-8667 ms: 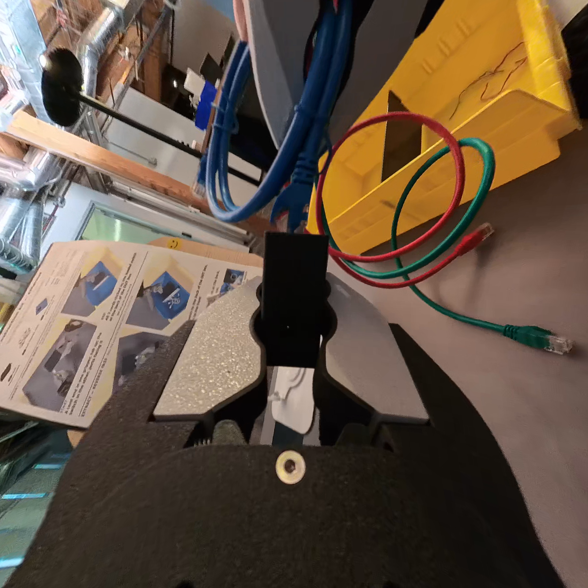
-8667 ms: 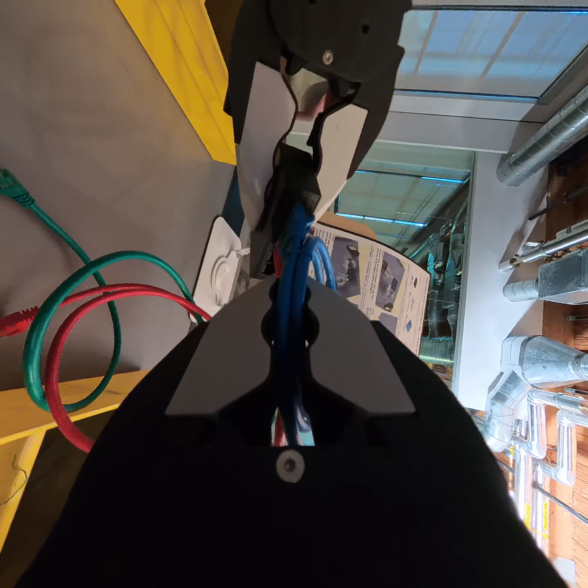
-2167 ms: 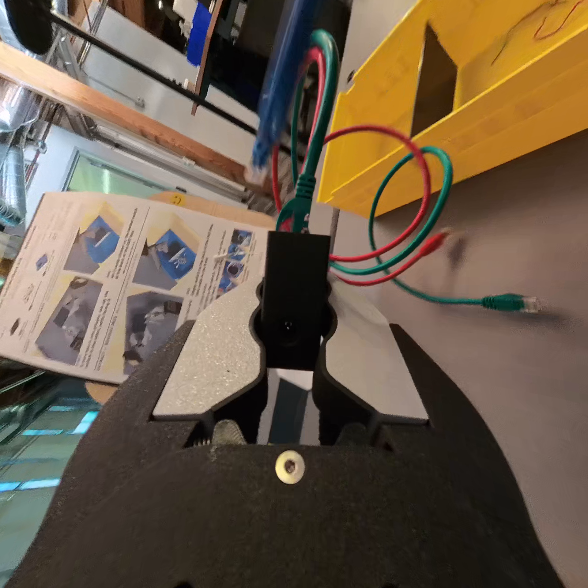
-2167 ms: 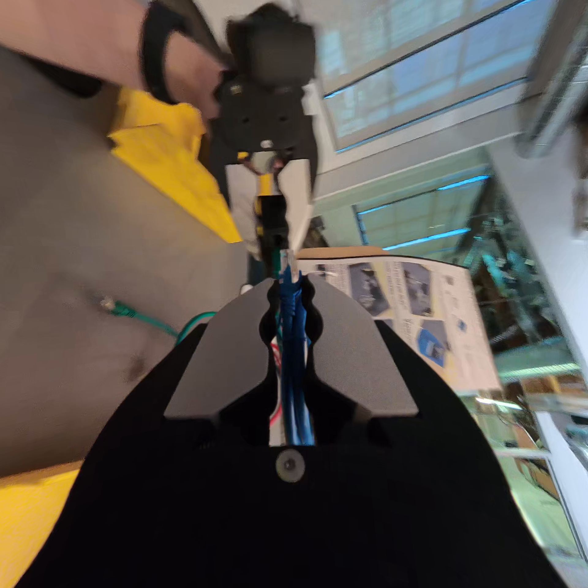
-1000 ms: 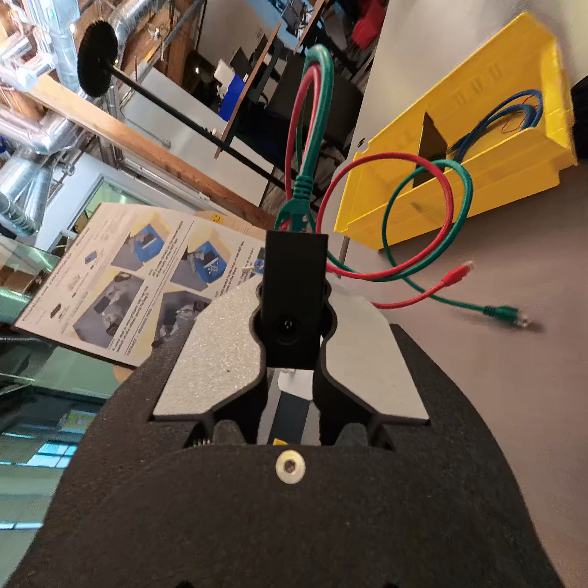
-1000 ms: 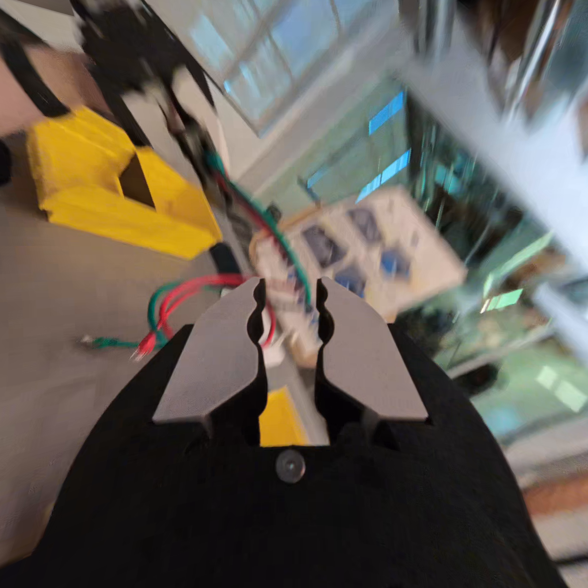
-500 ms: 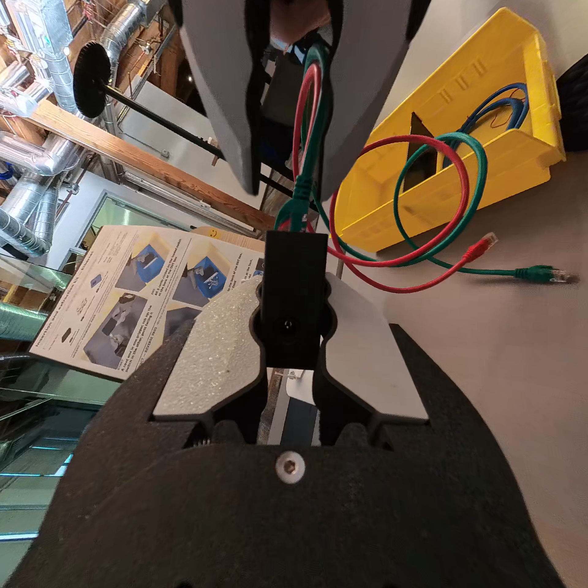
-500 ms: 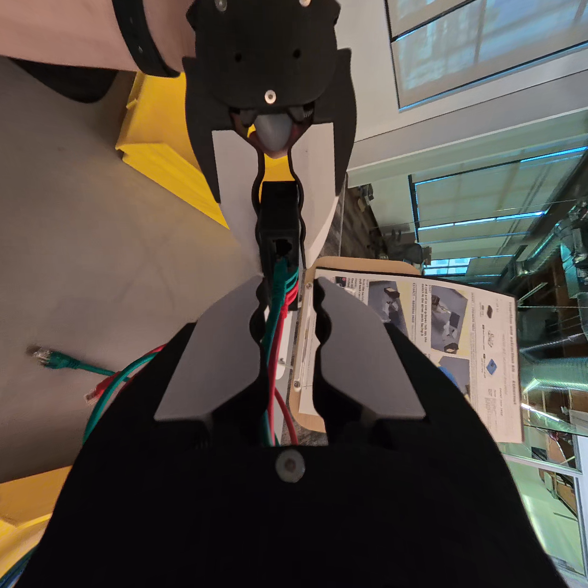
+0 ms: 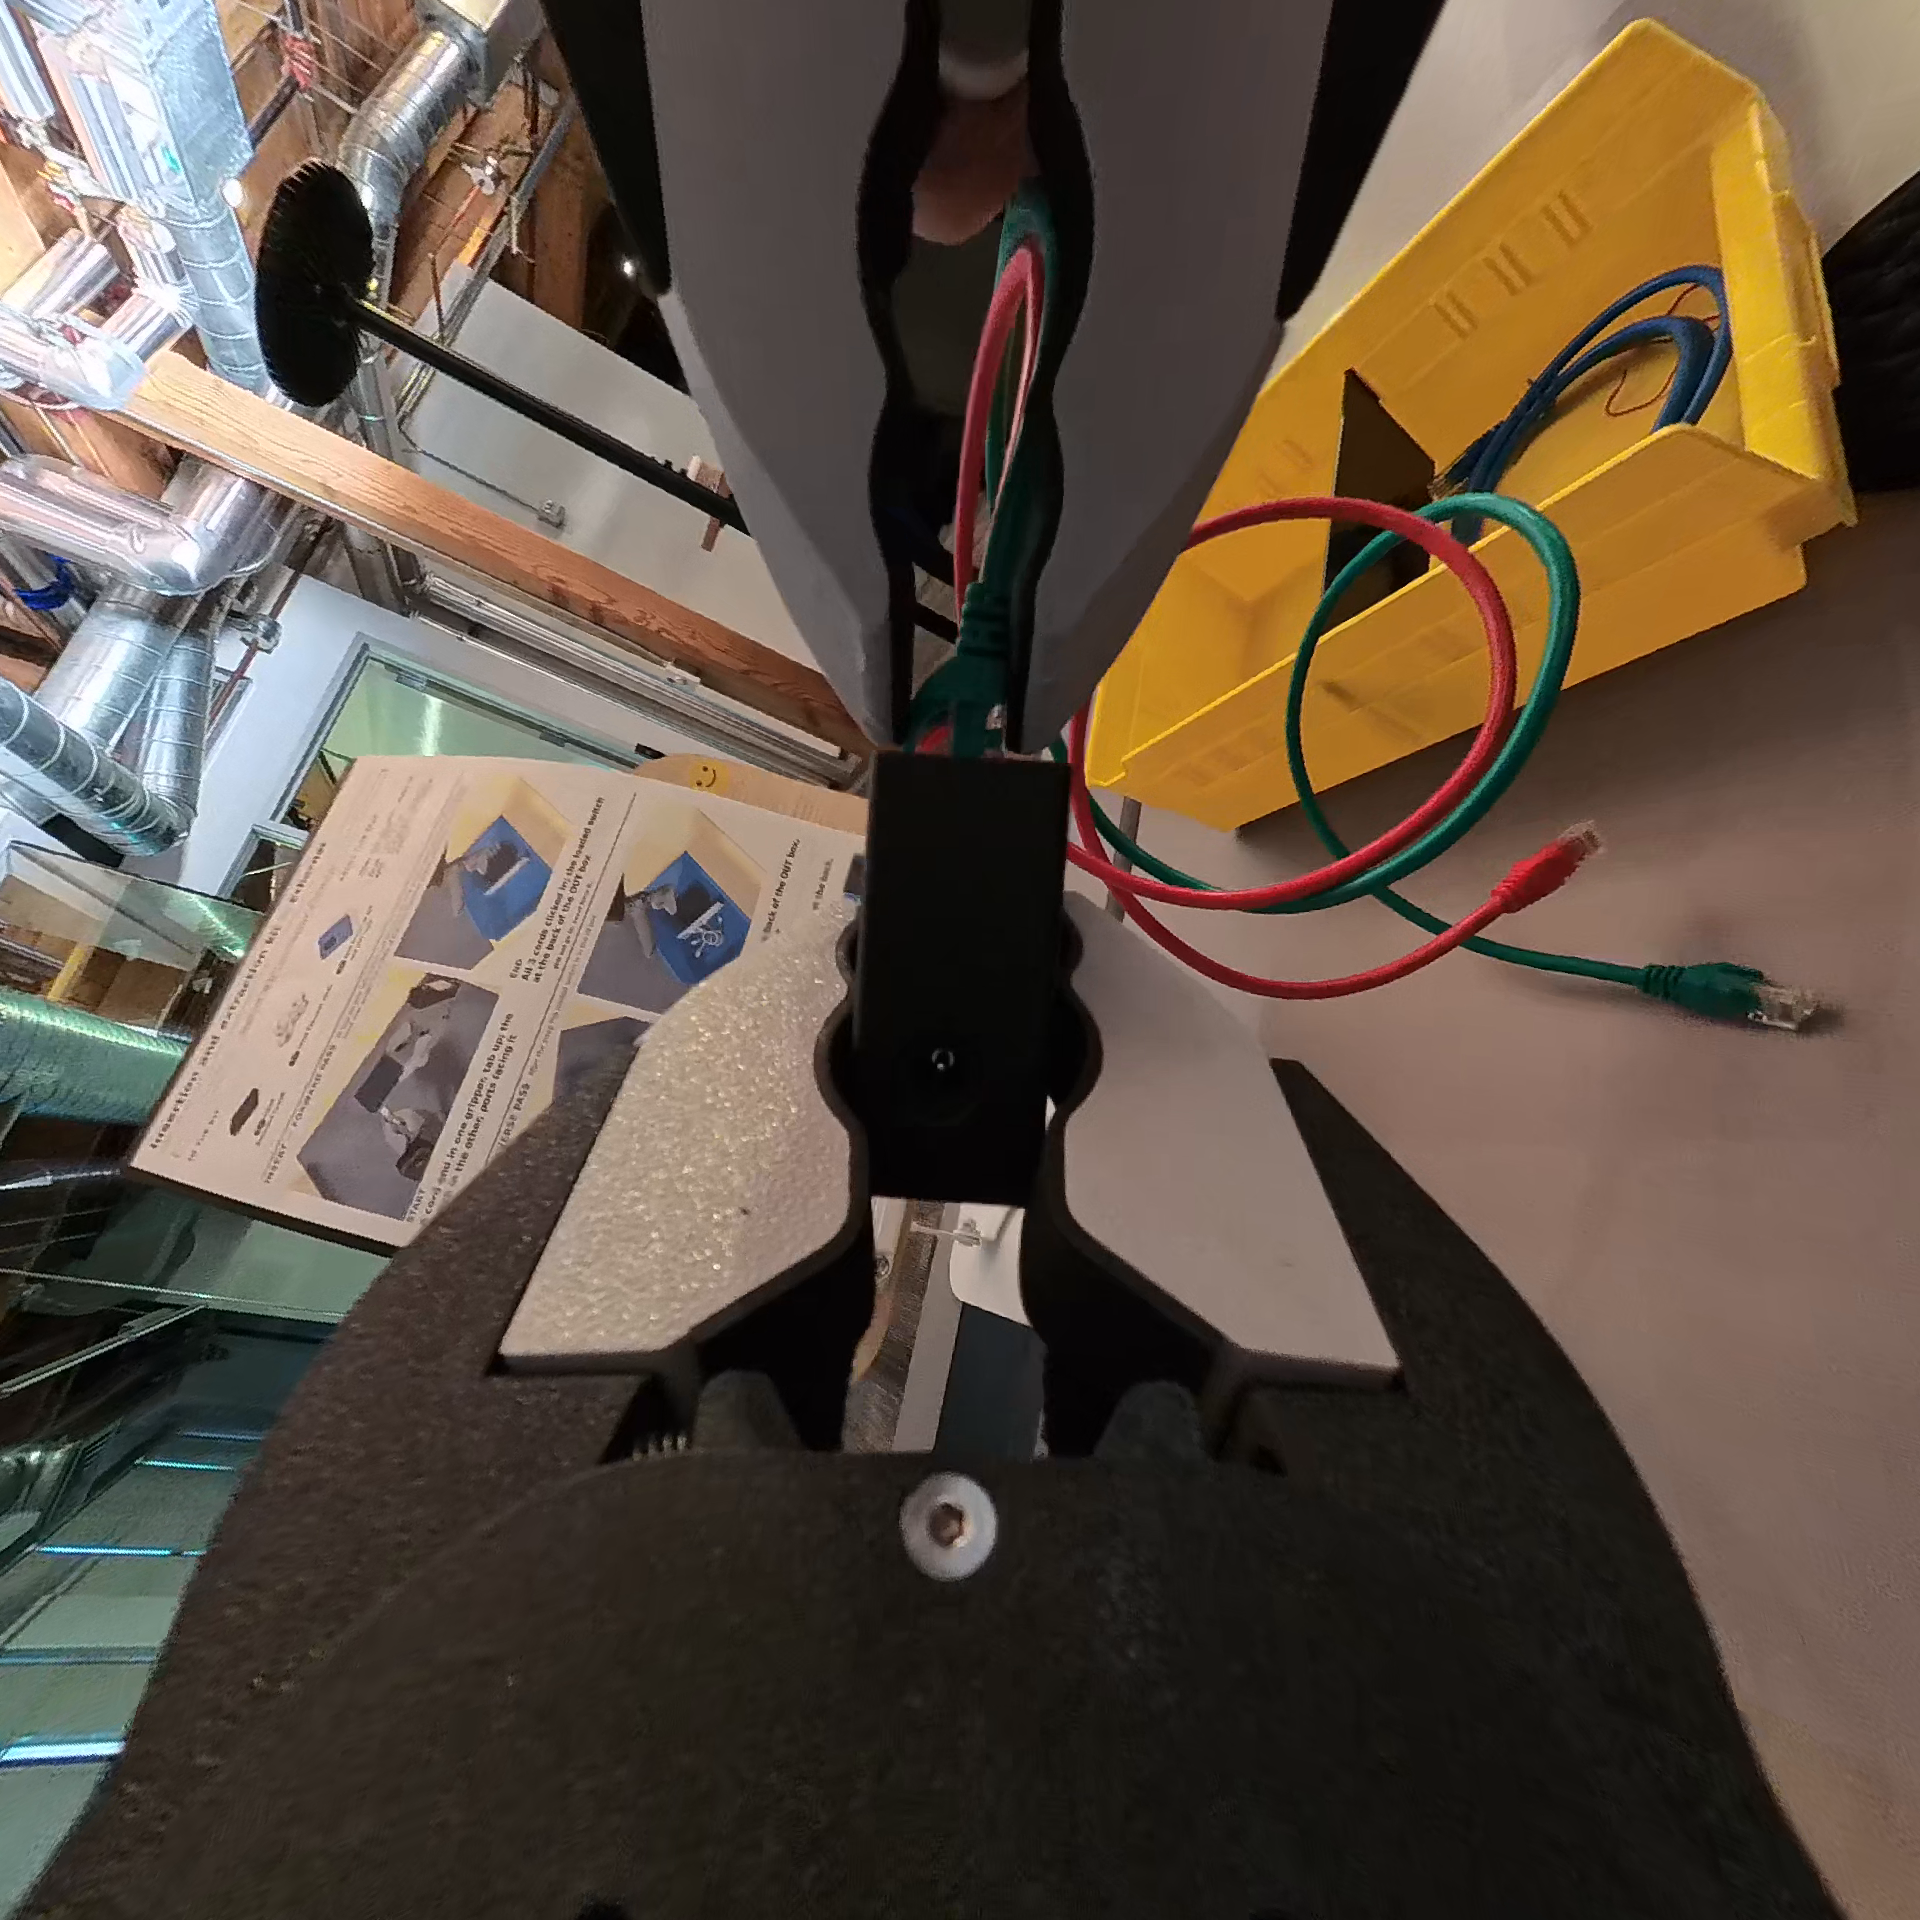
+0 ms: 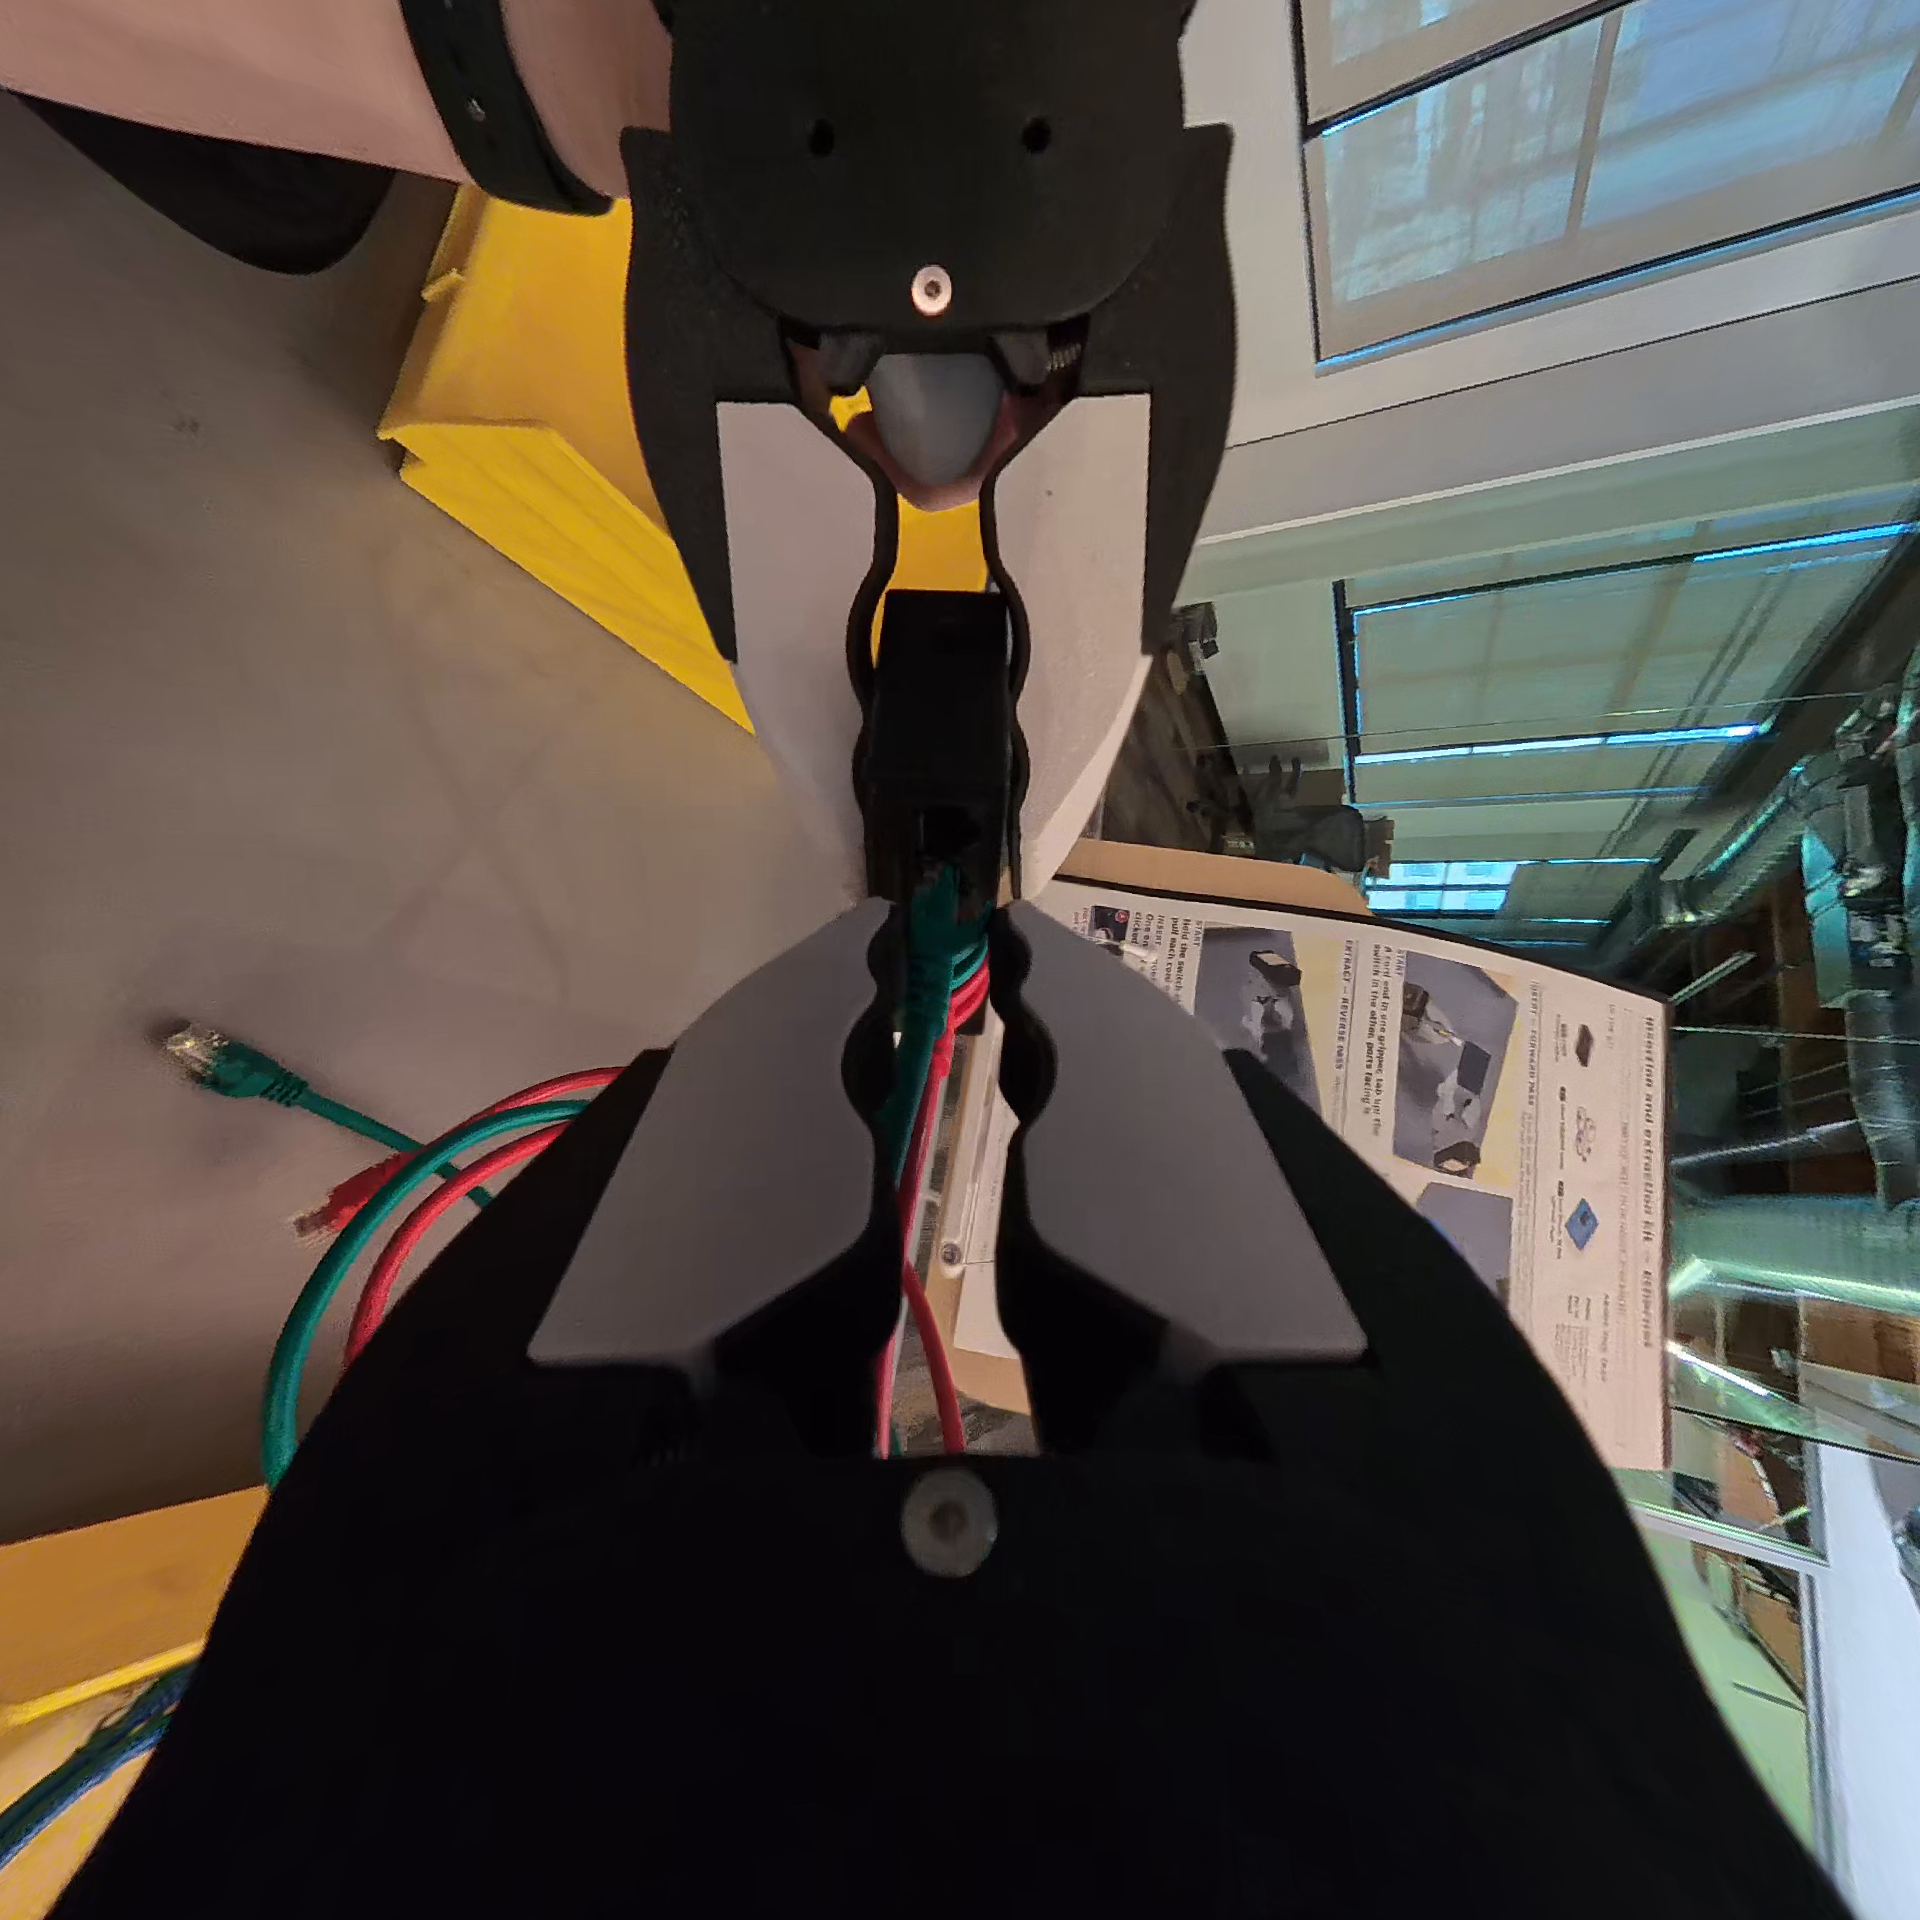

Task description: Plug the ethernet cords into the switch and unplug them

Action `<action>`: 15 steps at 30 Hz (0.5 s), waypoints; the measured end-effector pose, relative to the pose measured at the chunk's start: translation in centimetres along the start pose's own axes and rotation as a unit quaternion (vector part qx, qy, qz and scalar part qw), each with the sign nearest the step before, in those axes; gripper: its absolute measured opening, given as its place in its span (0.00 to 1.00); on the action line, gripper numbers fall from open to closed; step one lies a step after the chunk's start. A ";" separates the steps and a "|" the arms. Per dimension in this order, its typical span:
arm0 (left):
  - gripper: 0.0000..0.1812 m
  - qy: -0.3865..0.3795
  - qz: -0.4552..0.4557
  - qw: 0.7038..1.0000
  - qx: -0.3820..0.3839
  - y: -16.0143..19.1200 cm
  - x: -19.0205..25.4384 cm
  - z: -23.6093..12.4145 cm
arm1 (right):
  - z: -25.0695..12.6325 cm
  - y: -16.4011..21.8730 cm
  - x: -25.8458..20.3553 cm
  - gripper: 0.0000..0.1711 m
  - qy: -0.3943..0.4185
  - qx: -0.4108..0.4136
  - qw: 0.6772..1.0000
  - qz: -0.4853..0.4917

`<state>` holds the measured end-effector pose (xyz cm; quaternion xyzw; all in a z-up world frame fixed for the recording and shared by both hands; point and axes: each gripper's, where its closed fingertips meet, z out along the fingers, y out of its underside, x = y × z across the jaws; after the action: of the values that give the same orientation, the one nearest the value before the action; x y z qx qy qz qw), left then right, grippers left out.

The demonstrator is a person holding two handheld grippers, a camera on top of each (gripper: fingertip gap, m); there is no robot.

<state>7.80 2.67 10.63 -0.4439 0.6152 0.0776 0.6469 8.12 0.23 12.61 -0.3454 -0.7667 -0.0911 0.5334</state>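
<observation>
Two cords (image 10: 940,961) remain plugged into the switch (image 9: 961,977), clamped by the left gripper (image 9: 961,1023); the right gripper (image 10: 940,971), jaws apart, has advanced to straddle them for unplugging.

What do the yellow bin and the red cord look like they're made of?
Yellow bin: looks like rigid moulded plastic, slightly glossy, with ribbed walls and a formed rim. Red cord: probably a flexible rubbery or vinyl jacket, matte, holding loose curves, ending in a clear plastic plug.
</observation>
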 end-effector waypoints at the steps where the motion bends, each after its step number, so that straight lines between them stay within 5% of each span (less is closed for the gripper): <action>1: 0.16 0.001 0.003 1.000 0.002 -0.2 0.1 0.0 | -0.1 0.0 -0.1 0.09 -0.010 -0.002 1.000 0.003; 15: 0.17 0.038 0.016 0.999 -0.012 -0.2 1.4 1.2 | -0.6 1.2 -1.9 0.09 -0.102 -0.045 0.994 0.008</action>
<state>9.13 2.74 9.28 -0.4444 0.6454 0.0786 0.6163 9.70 0.05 10.87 -0.3824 -0.8094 -0.0860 0.4374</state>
